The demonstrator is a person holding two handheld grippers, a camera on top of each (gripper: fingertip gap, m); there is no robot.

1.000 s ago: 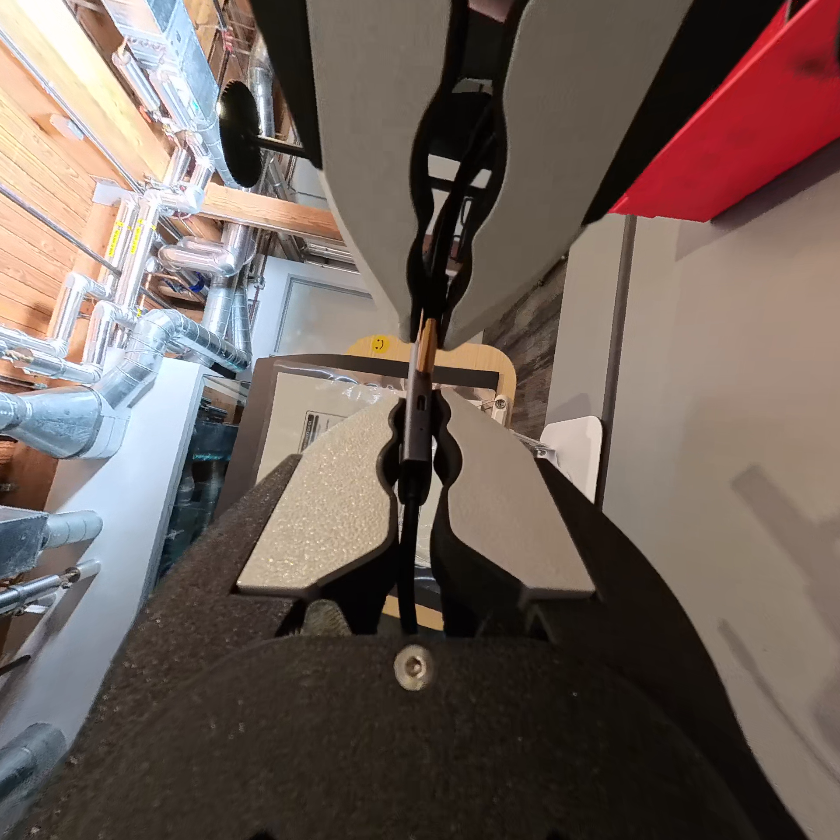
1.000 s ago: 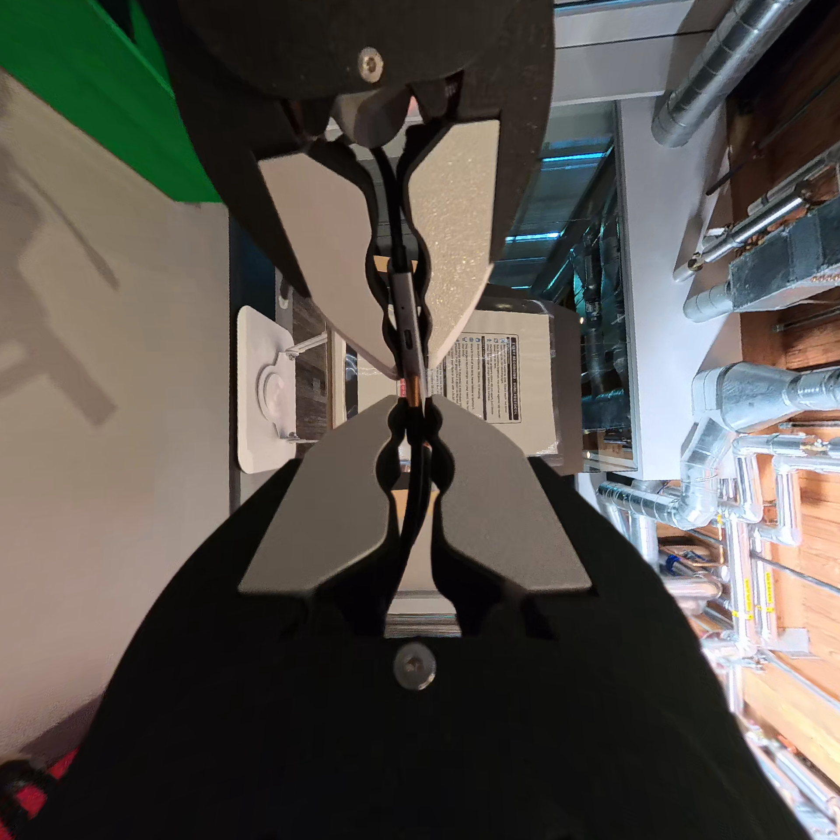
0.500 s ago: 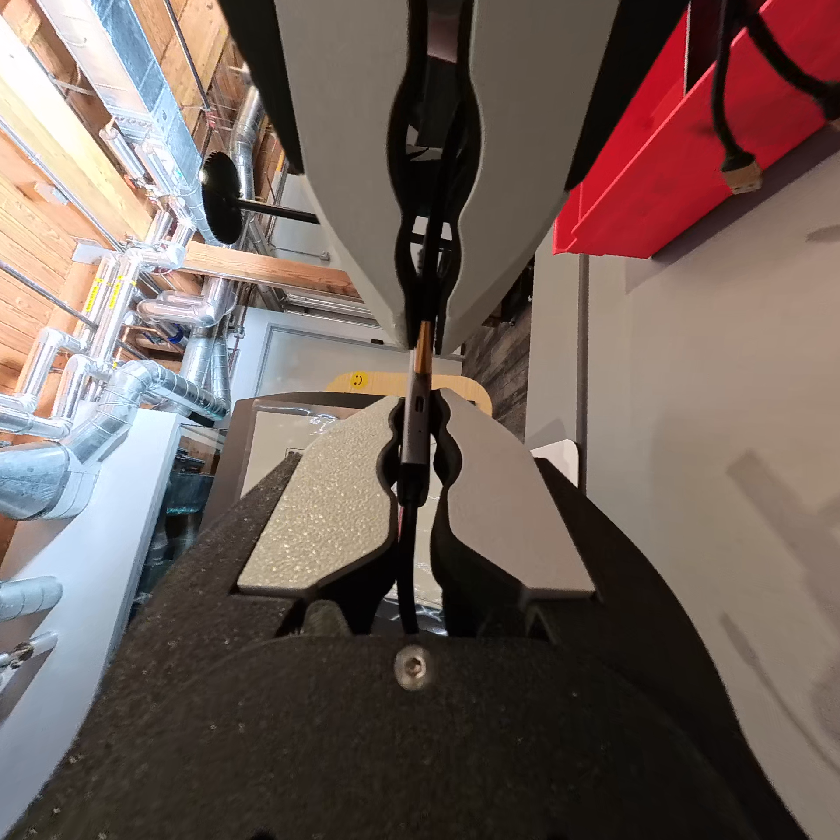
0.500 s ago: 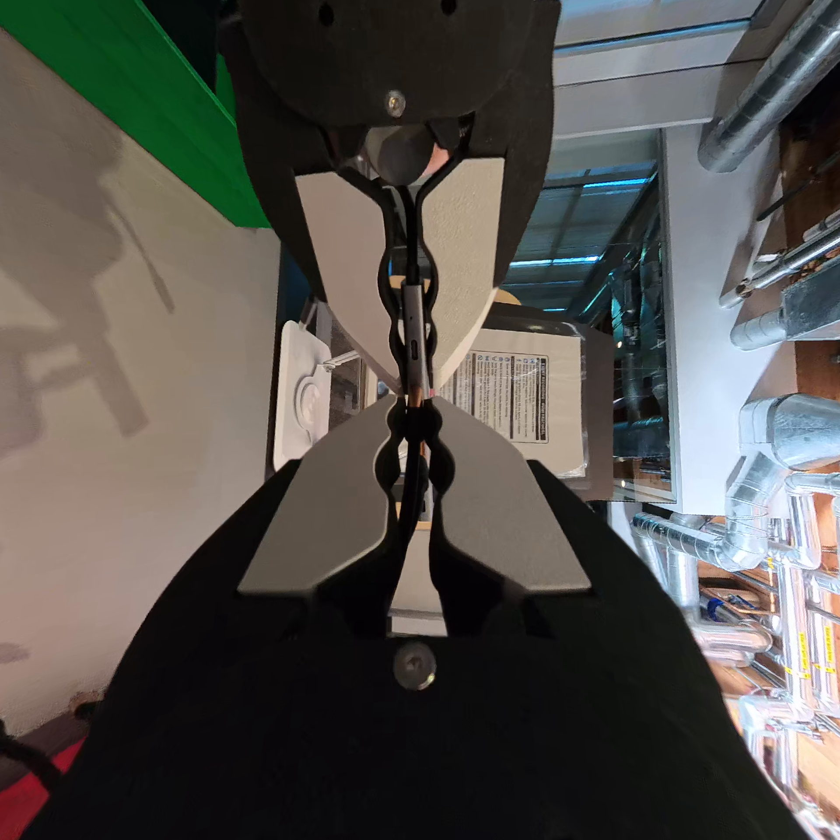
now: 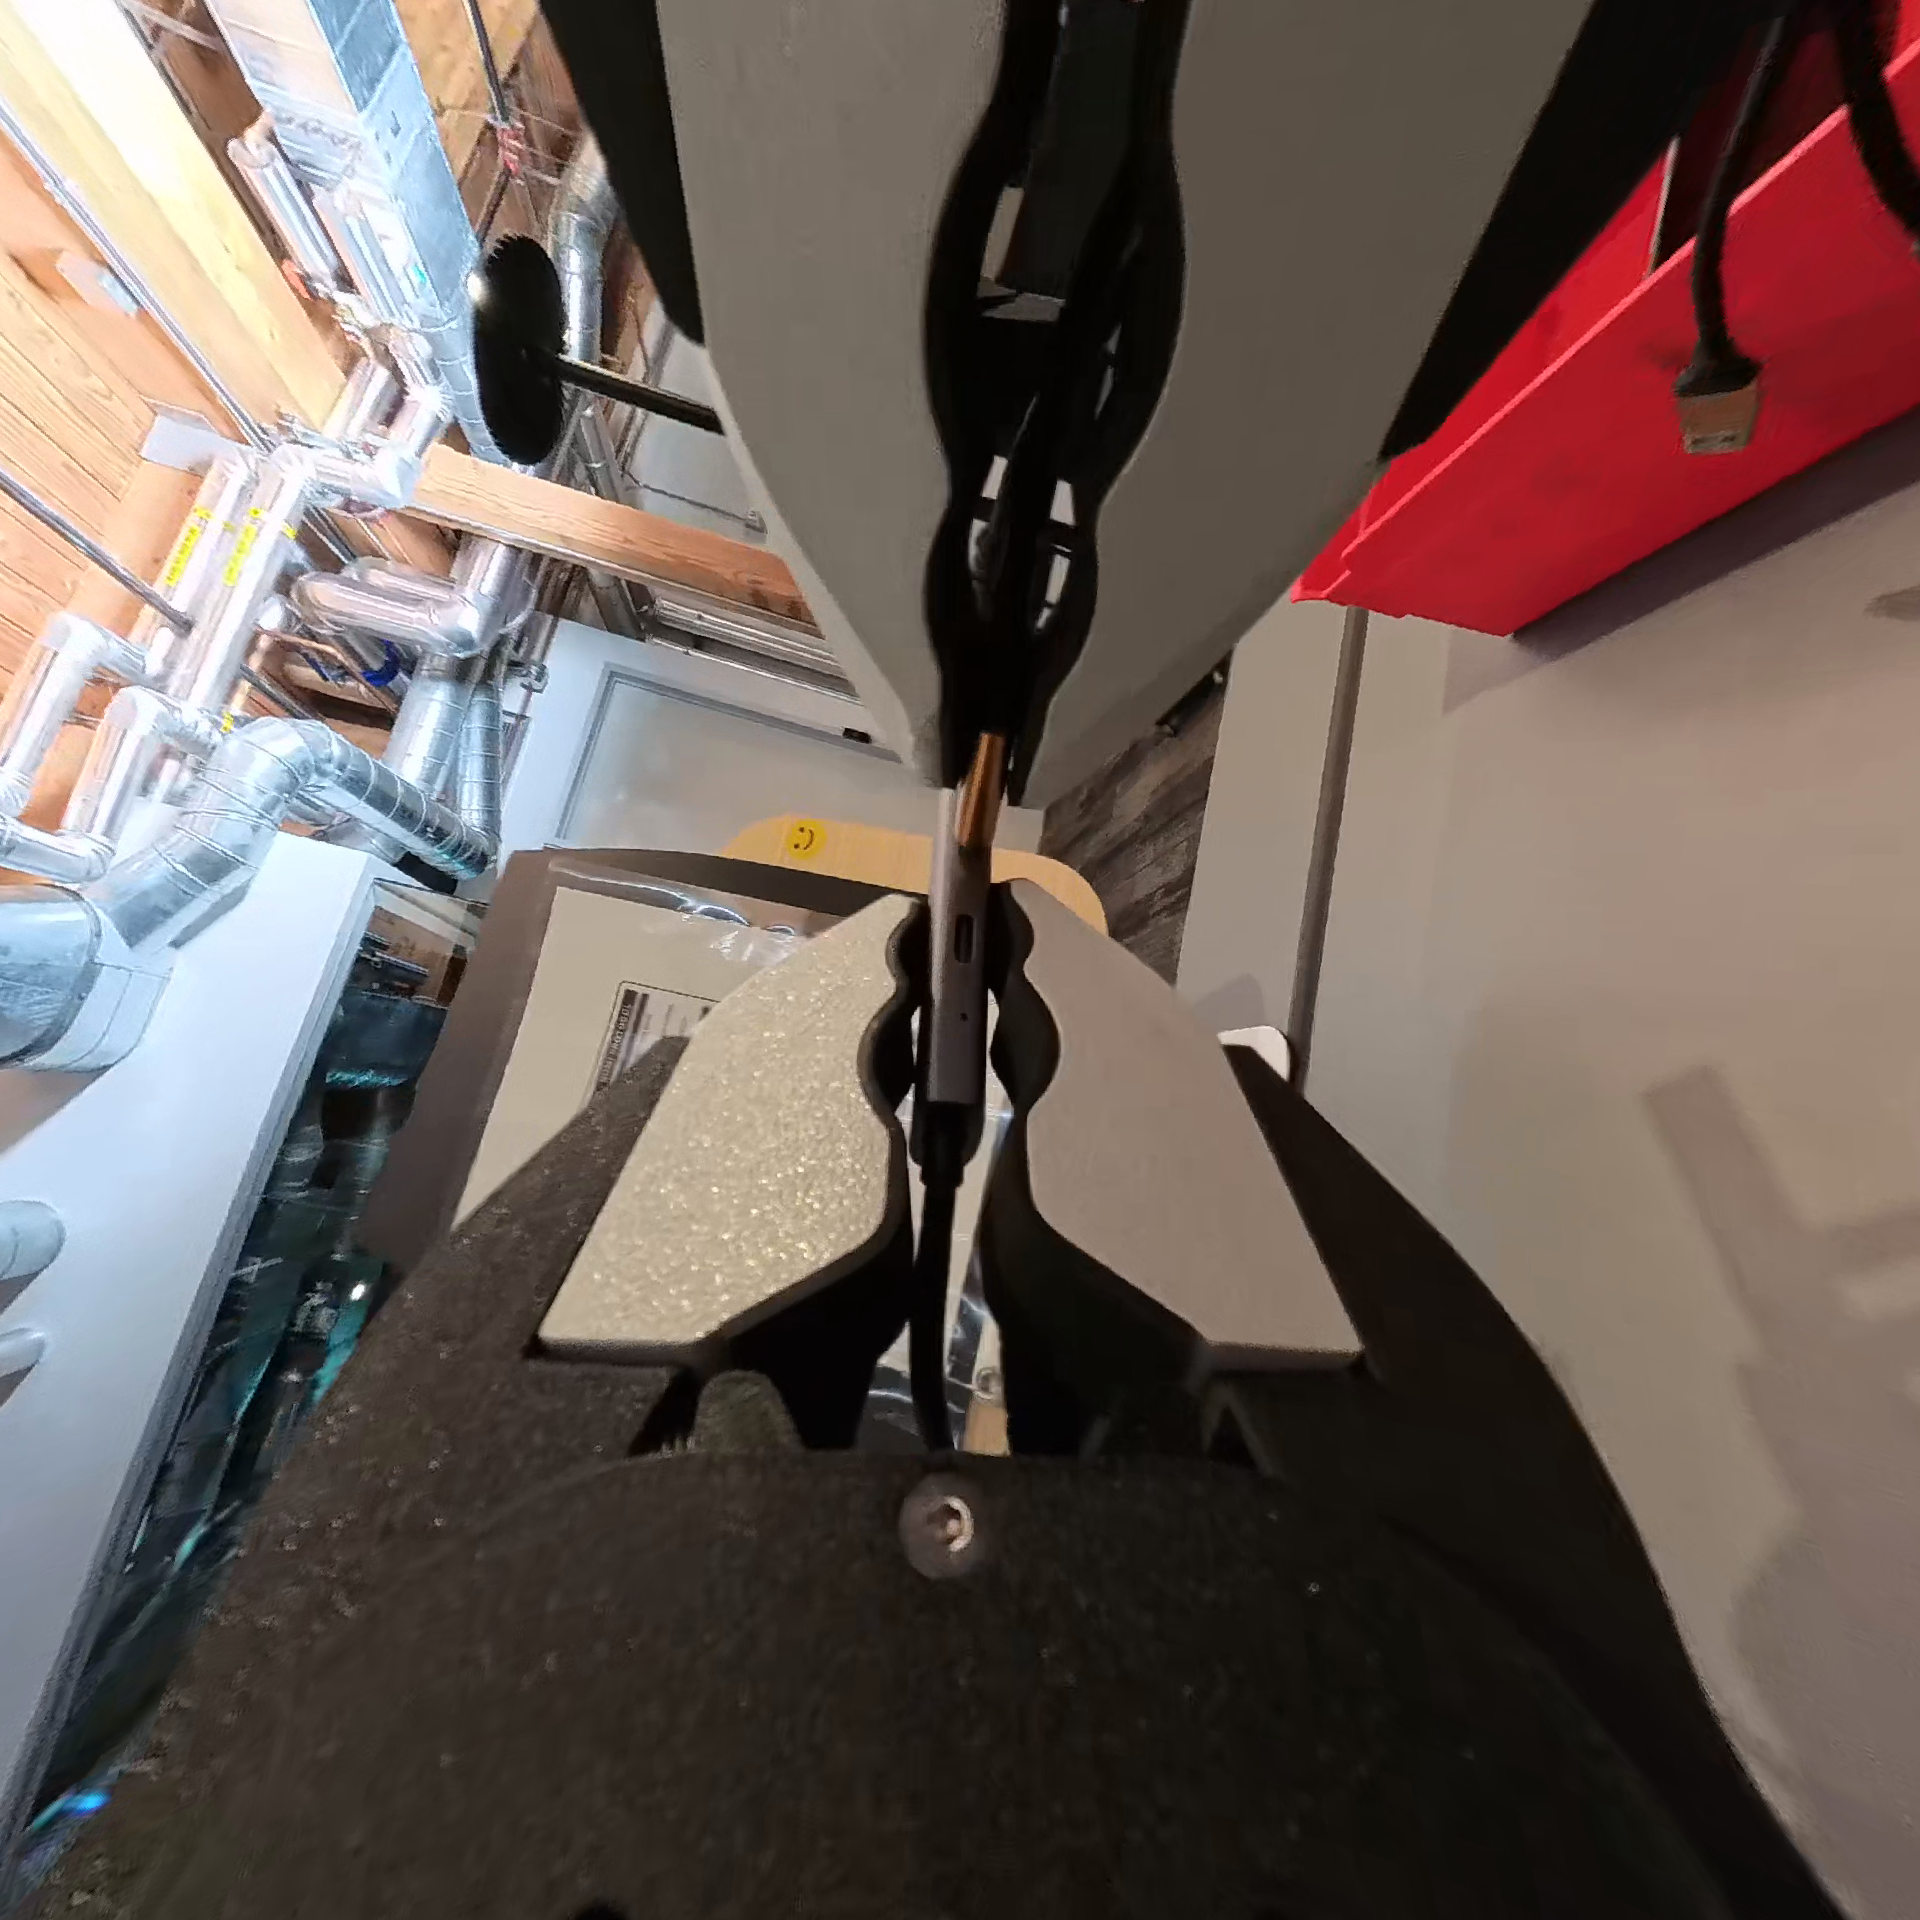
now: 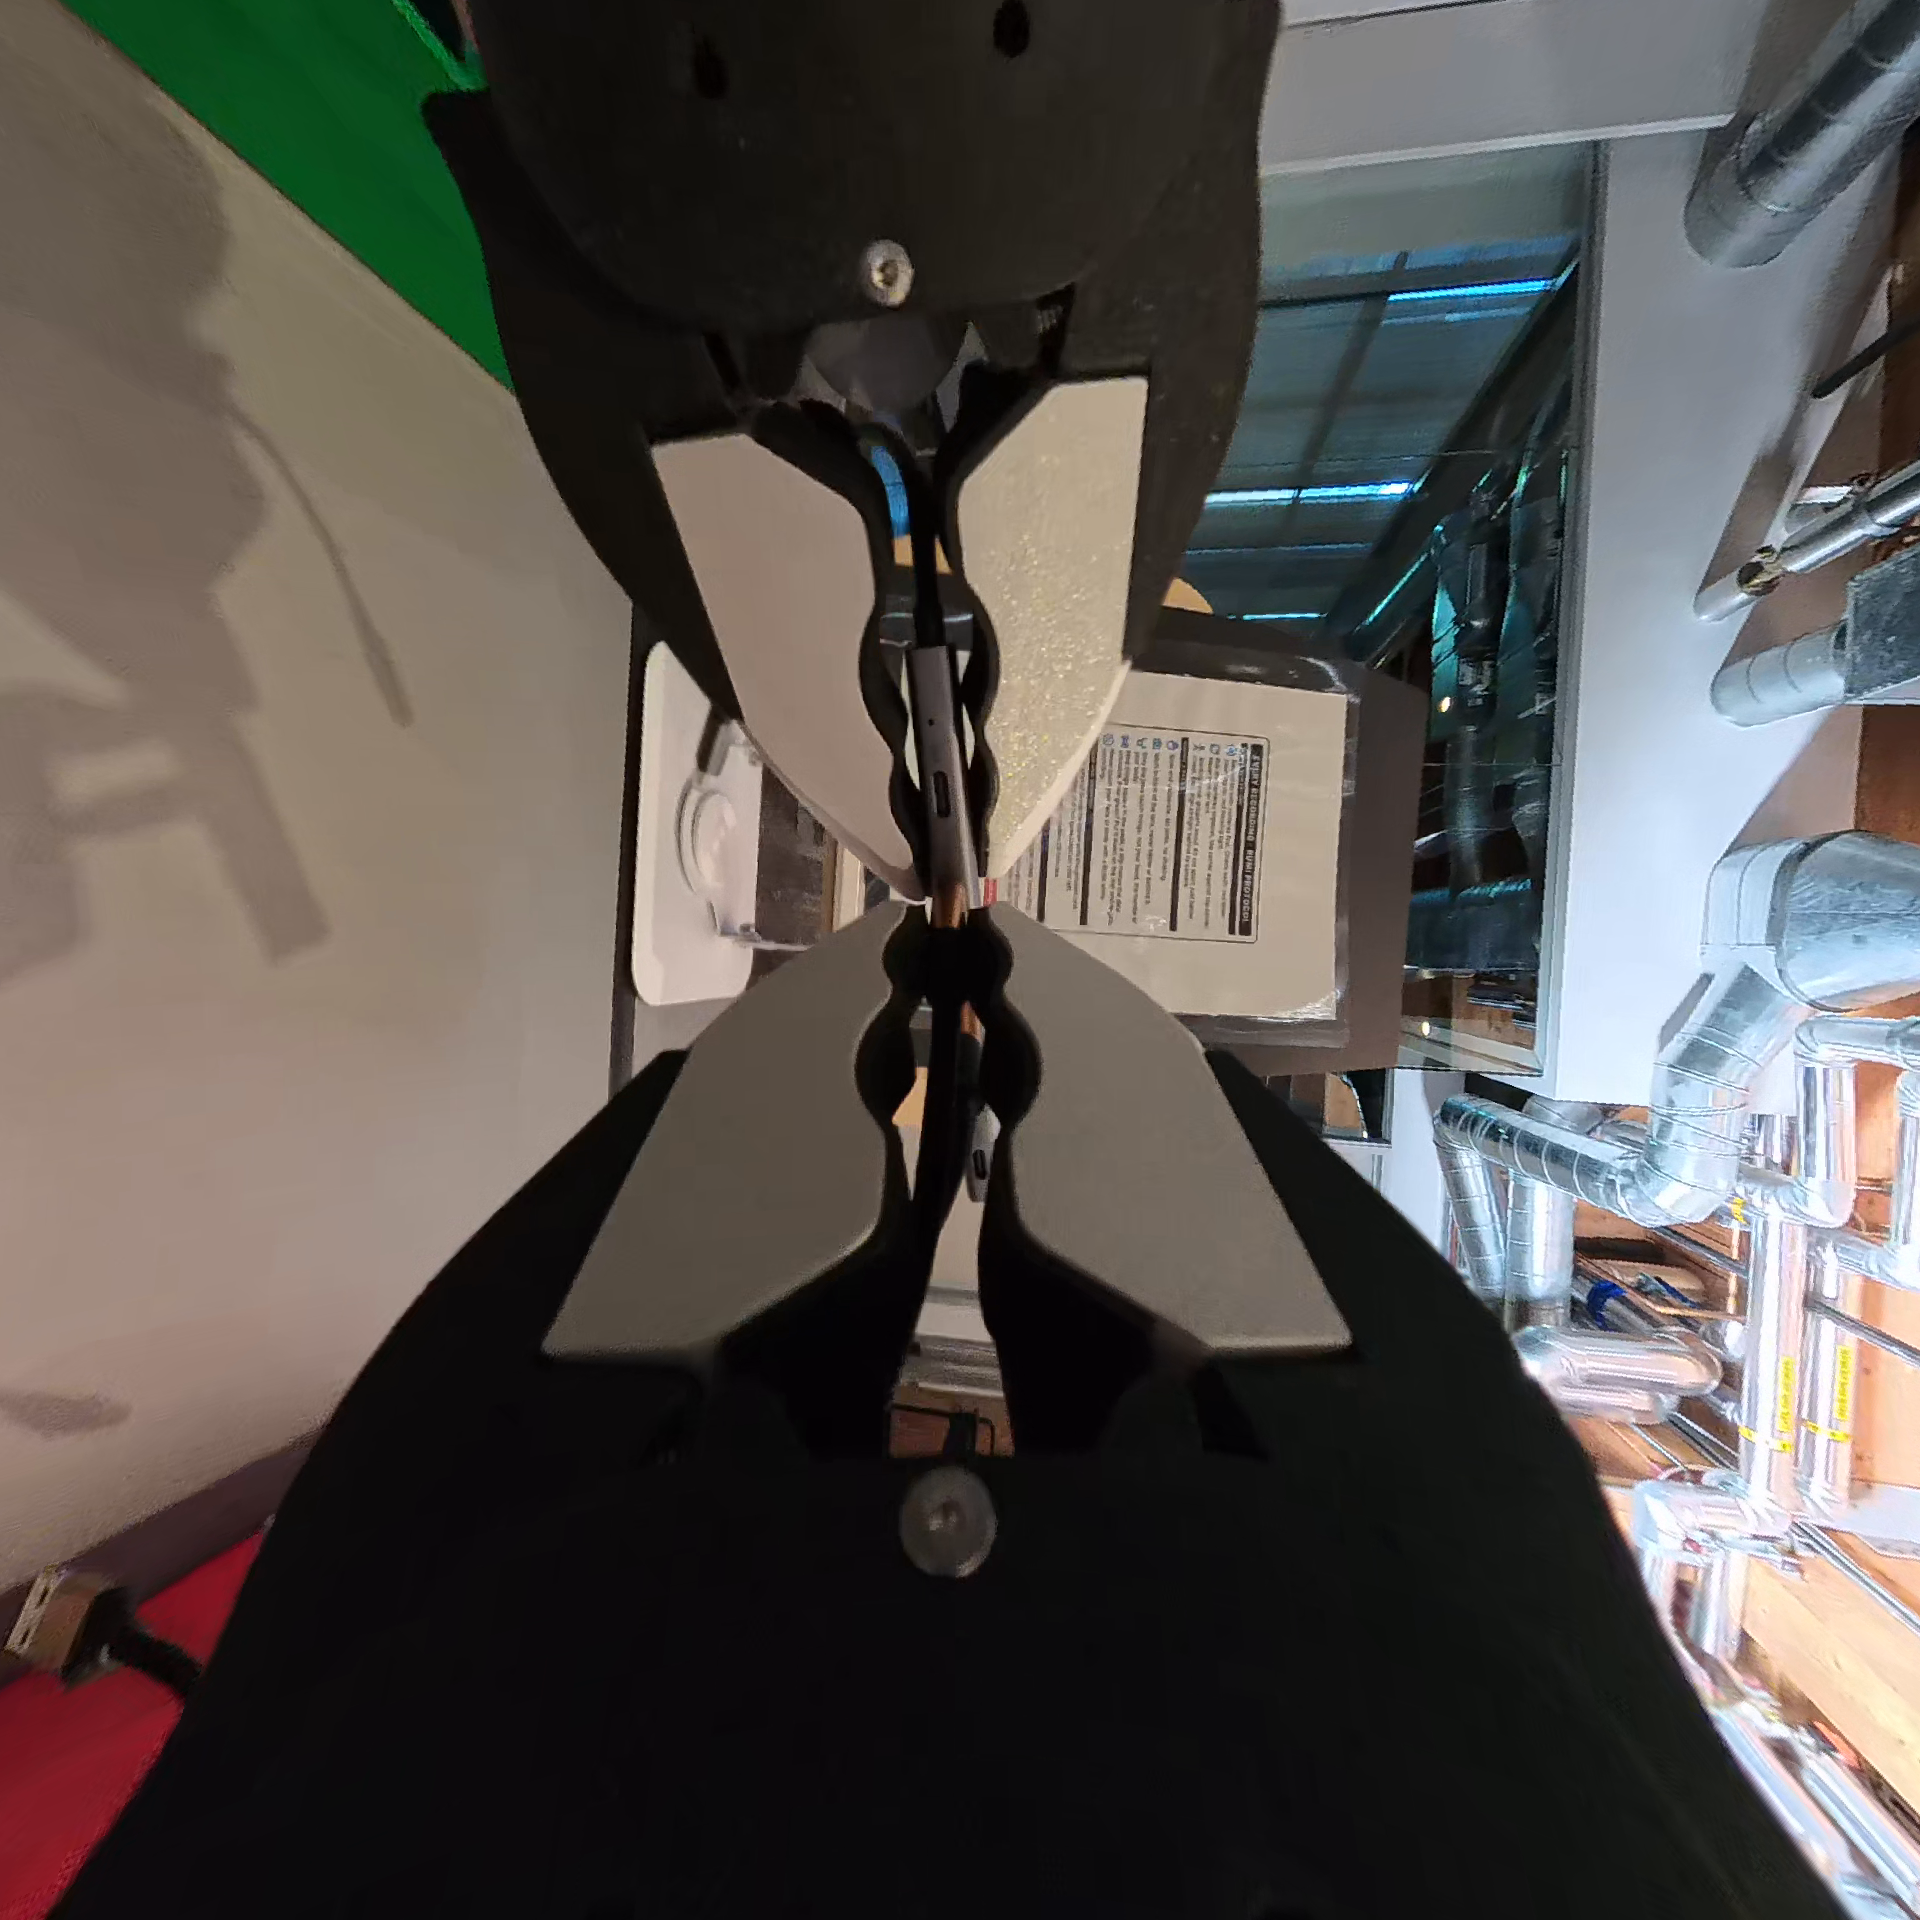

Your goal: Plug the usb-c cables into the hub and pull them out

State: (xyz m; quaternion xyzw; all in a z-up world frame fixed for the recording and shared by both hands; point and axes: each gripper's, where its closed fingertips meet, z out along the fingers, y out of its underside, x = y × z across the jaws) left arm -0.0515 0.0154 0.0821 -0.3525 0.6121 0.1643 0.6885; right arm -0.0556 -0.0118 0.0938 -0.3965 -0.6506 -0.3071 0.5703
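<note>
Both grippers are held up in the air, tip to tip. My left gripper (image 5: 961, 894) is shut on a slim grey hub (image 5: 954, 1003), seen edge-on with a port on its side. My right gripper (image 6: 940, 914) is shut on a black usb-c cable (image 6: 940, 1060) with a copper-coloured plug (image 6: 948, 902). The plug (image 5: 980, 790) meets the end of the hub (image 6: 940, 769); I cannot tell how deep it sits. A second grey plug (image 6: 982, 1153) hangs behind the right fingers. Each view shows the other gripper at its top.
A grey table (image 5: 1610, 935) lies on one side. A red bin (image 5: 1558, 416) holds a black cable with a metal plug (image 5: 1714, 410). A green bin (image 6: 312, 135), a white pad (image 6: 675, 831) and a printed sheet on a dark board (image 6: 1195, 831) lie beyond.
Both grippers keep their holds and stay tip to tip. The pair has swung together, so the red bin and its cable have come into the left wrist view.
</note>
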